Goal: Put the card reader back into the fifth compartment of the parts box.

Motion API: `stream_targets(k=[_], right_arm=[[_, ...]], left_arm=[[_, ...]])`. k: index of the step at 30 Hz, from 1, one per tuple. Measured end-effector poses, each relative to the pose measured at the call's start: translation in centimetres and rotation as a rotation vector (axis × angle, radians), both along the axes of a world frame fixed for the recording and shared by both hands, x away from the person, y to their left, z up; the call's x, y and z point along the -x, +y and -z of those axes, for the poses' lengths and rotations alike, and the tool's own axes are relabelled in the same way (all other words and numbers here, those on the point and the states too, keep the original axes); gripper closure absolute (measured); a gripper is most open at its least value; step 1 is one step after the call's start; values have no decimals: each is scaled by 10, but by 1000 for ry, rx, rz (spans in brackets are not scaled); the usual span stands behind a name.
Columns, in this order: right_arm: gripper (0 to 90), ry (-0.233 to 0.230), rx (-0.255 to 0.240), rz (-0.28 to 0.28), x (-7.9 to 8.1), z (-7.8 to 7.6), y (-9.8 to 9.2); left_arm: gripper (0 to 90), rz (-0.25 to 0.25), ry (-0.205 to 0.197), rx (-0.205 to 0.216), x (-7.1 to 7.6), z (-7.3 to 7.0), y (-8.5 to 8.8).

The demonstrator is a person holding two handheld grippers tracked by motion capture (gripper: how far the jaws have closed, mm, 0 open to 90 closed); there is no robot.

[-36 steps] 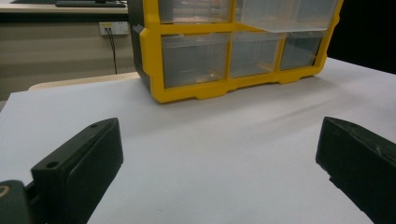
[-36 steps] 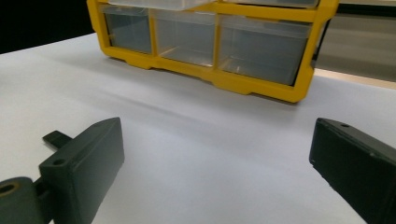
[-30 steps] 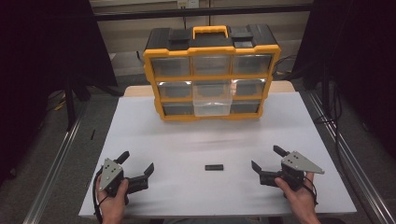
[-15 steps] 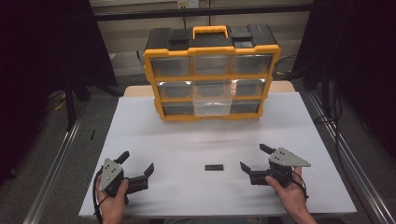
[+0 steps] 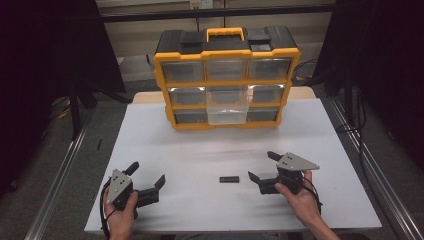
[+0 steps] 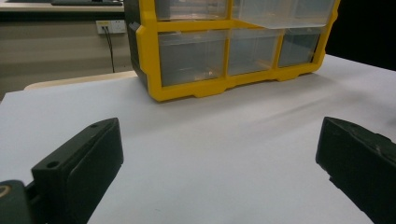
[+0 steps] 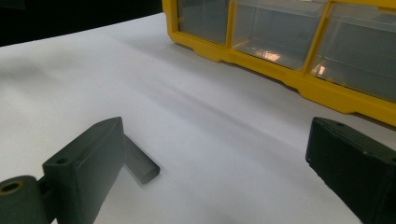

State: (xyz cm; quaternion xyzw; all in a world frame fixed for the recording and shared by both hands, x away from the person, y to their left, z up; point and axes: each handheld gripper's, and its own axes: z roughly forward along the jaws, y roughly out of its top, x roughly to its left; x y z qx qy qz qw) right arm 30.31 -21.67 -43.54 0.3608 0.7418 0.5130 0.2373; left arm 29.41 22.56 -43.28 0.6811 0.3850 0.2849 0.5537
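white table [image 5: 165,130] takes up most of the high view, centre to bottom. at its far edge, upper centre of the frame, stands a yellow & black drawer organiser [image 5: 227,80] w/ a yellow carry handle on top and three rows of clear drawers; the middle drawer [image 5: 227,106] is pulled partway out toward the near side. in the left gripper view the organiser [image 6: 233,46] sits upper centre, in the right gripper view it's [image 7: 299,51] along the upper right.

right gripper [image 5: 261,168] is lower right of centre in the high view, held in a hand [image 5: 300,197] coming up from the bottom edge; jaws wide apart, nothing between them. left gripper [image 5: 147,175] is lower left, also hand-held, jaws apart & empty, resting low near the tabletop.

smallest thing: a small dark rectangular block [image 5: 229,179] lying flat on the table, lower centre of the high view, just left of the right gripper's nearer jaw tip, not touching as far as i can tell. in the right gripper view the block [image 7: 140,165] is lower left, partly behind the left-hand jaw, outside the gap. well apart from the left gripper.
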Motion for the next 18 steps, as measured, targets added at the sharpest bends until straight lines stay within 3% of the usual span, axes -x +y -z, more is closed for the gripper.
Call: stream_targets(k=[18], right_arm=[[50,81,39,-109,-20,-8,25]], left_arm=[[11,-4,-1,3,0,0,1]])
